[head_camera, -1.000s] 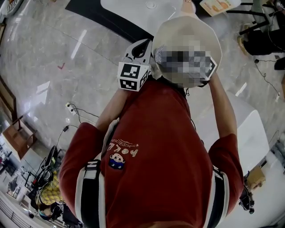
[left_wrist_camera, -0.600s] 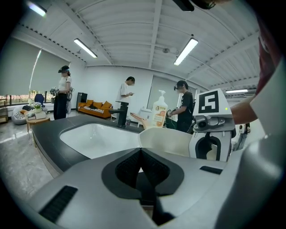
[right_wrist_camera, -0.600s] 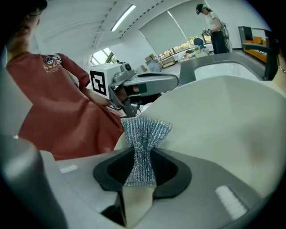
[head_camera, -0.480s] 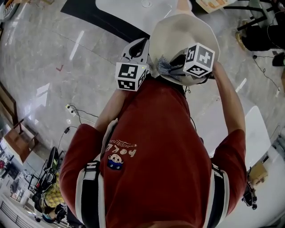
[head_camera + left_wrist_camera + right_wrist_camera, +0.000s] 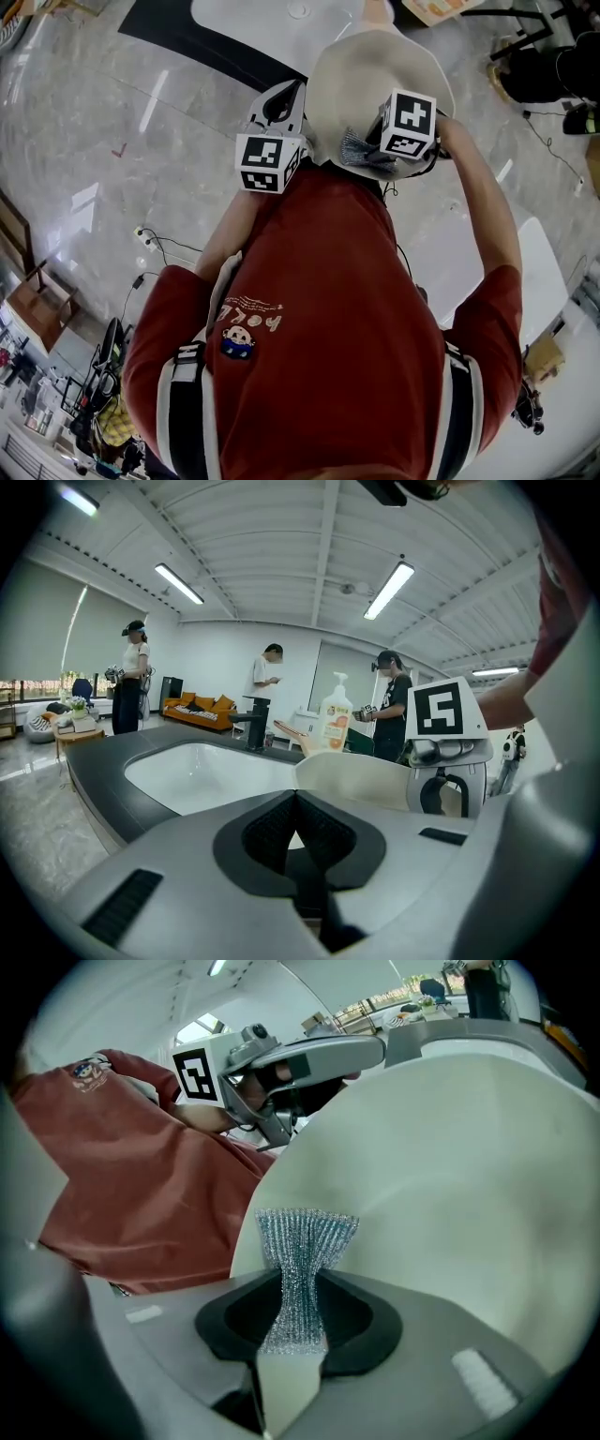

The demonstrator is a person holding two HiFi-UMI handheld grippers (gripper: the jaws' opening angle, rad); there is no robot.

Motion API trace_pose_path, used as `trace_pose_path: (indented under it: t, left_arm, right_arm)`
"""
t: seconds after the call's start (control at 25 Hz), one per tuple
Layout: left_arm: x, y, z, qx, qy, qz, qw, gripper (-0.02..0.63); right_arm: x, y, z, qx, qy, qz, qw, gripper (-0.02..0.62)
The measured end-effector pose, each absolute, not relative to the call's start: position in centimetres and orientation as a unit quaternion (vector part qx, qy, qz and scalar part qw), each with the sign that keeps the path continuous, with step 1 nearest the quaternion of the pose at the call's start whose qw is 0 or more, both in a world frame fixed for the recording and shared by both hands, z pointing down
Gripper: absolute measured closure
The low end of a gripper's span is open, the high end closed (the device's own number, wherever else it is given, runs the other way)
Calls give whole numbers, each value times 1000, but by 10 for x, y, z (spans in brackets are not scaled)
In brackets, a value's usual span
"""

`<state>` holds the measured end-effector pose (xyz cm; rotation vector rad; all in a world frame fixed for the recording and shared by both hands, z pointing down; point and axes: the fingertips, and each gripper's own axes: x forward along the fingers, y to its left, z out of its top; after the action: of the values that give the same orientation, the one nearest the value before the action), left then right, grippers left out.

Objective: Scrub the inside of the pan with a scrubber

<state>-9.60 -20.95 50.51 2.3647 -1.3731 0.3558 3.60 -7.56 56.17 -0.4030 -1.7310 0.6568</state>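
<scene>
Ahead of the left gripper (image 5: 295, 799) a white sink basin (image 5: 202, 771) lies open. A dark grey worktop (image 5: 98, 757) rims it, and the worktop's curved edge runs off to that gripper's left. A black tap (image 5: 251, 728) and a white-and-orange pump bottle (image 5: 336, 719) stand at the basin's far side. The floor beyond the worktop edge is bare, and three people stand well apart in the background.

The round cream pan (image 5: 366, 70) is held up between the two grippers, on the near side of the basin and close to the person's red shirt (image 5: 328, 309). Its hollow faces the right gripper (image 5: 298, 1283).

The left gripper's jaws are drawn in until the pads meet at the tips, with a sliver of cream showing between them. In the right gripper view the left gripper sits clamped on the pan's rim, at the far left of the right gripper.

The right gripper's jaws are pinched tight on the waist of a silvery-blue metal mesh scrubber (image 5: 307, 1232). The scrubber's free end fans out just beyond the tips, over the pan's inner wall near the rim. Whether the mesh presses on the surface is hard to tell.

In the head view the shirt and shoulders cover everything beneath the pan. The top of that view cuts off the pan's far side.
</scene>
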Motion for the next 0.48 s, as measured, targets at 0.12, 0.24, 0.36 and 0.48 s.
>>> trace_pose_path:
  t: [0.12,0.24,0.36,0.48]
  left_arm:
    - [-97,-213,504,843,-489,126,187,600]
    - [-98,-214,503,844,-488,125,185,601]
    - [-96,-216,500,845,-487,124,181,600]
    - [-96,-220,496,847,-486,124,175,600]
  right_arm:
    - [48,-78,566,-175,-718,268,617,468]
    - [62,-78,568,-182,-690,250,655,468]
    - [76,-80,568,-185,-664,230,687,468]
    - [87,-85,569,-182,-642,205,716,468]
